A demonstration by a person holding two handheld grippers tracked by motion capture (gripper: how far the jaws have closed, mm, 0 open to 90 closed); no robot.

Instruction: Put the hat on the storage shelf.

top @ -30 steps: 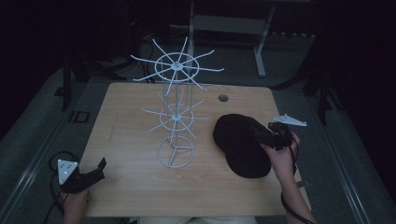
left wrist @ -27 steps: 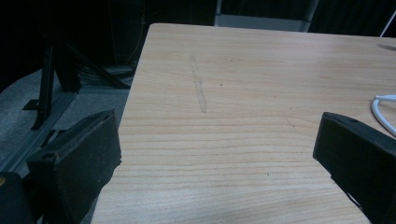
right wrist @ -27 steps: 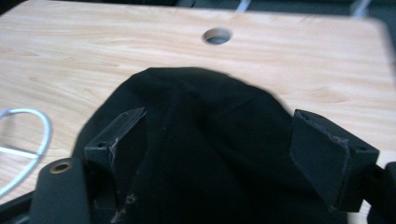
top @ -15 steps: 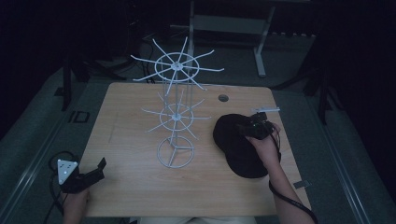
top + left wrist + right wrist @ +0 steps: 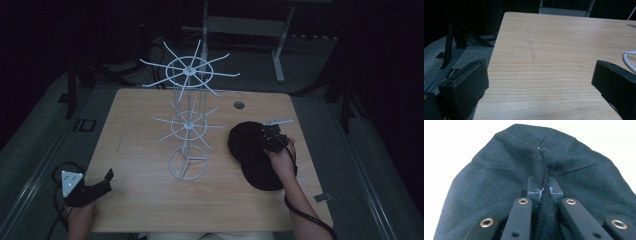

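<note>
A black cap [image 5: 252,155] lies on the right side of the wooden table [image 5: 145,190]. My right gripper [image 5: 267,137] is down on its crown, held by a hand. In the right gripper view the jaws are shut on a pinched ridge of the cap's fabric [image 5: 541,173], and the cap [image 5: 499,180] spreads all around them. A white wire rack [image 5: 187,120] with spoked rings stands at the table's middle. My left gripper [image 5: 102,180] rests at the table's front left corner, open. In the left gripper view its fingers [image 5: 466,87] stand wide apart over bare wood.
A round grommet hole [image 5: 239,105] sits near the table's far edge. The rack's ring base [image 5: 187,163] lies just left of the cap. A white cable [image 5: 629,58] curls at the right in the left gripper view. Dark floor and metal frames [image 5: 280,45] surround the table.
My right gripper has moved left and down from the cap's right edge onto its crown and closed on the fabric. The left gripper has stayed in place.
</note>
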